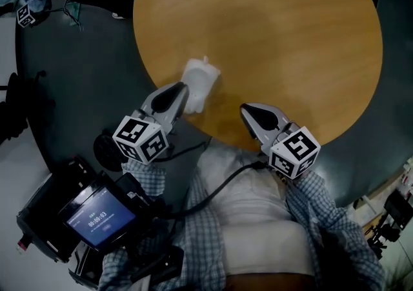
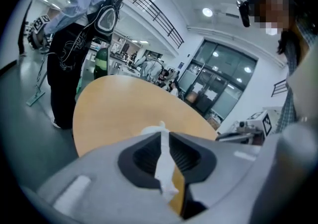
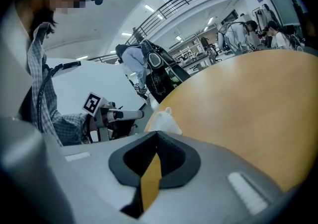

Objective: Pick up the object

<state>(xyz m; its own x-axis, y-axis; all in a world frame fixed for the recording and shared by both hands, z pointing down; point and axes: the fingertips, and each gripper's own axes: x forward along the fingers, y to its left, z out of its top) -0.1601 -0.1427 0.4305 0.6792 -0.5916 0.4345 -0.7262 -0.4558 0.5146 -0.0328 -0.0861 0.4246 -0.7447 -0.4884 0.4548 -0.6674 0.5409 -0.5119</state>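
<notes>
A white, thin-walled plastic object [image 1: 200,82] lies at the near-left edge of the round wooden table [image 1: 271,38]. My left gripper [image 1: 183,91] reaches it from the edge. In the left gripper view the object's flat edge [image 2: 164,161] stands upright between the jaws, and the dark pads [image 2: 186,156] close against it; the left gripper [image 2: 163,141] is shut on it. My right gripper [image 1: 246,111] hovers over the table's near edge, to the right of the object, shut with nothing in it. From the right gripper [image 3: 155,137] the object [image 3: 163,121] shows ahead to the left.
Dark floor surrounds the table [image 2: 124,104]. A device with a lit screen [image 1: 98,221] sits at the lower left, and a cable [image 1: 219,186] runs across the person's lap. A person in dark trousers [image 2: 74,54] stands beyond the table's far-left side. Other people stand at desks [image 3: 248,29] in the distance.
</notes>
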